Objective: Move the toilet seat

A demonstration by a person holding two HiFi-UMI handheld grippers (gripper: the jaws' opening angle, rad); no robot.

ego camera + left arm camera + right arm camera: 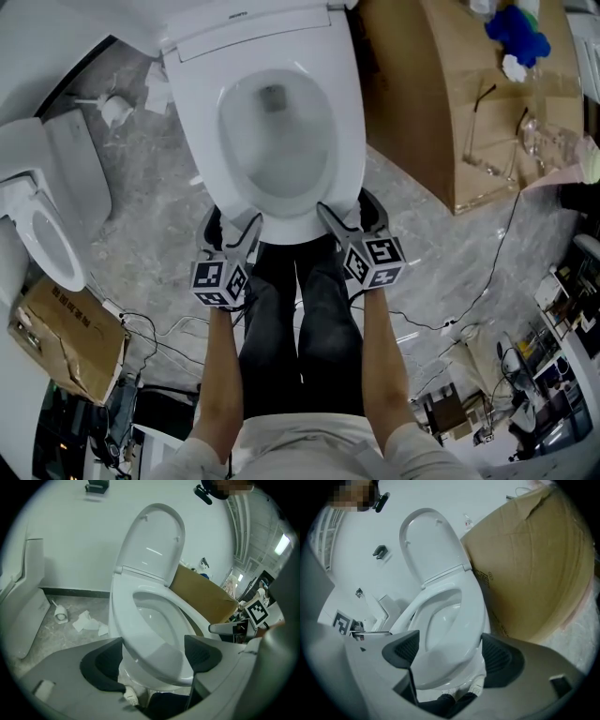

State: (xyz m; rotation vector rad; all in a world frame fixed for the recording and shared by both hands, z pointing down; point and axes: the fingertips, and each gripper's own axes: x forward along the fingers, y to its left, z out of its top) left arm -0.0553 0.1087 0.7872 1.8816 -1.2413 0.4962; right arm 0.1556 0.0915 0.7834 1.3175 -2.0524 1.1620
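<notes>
Straddling seat (349, 141): L tongs (233, 228), R tongs (347, 214)

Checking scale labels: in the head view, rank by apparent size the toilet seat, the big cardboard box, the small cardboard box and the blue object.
1-2. toilet seat and big cardboard box: too alike to rank.
3. small cardboard box.
4. blue object.

Stance from above. The left forearm (218, 375) and right forearm (386, 375), both bare, reach forward side by side. The left gripper (232, 230) has its jaws spread wide (its marker cube (220, 284) faces up). The right gripper (349, 214) is also wide apart and sits slightly further forward. The legs (300, 328), in dark trousers, stand between the arms.
</notes>
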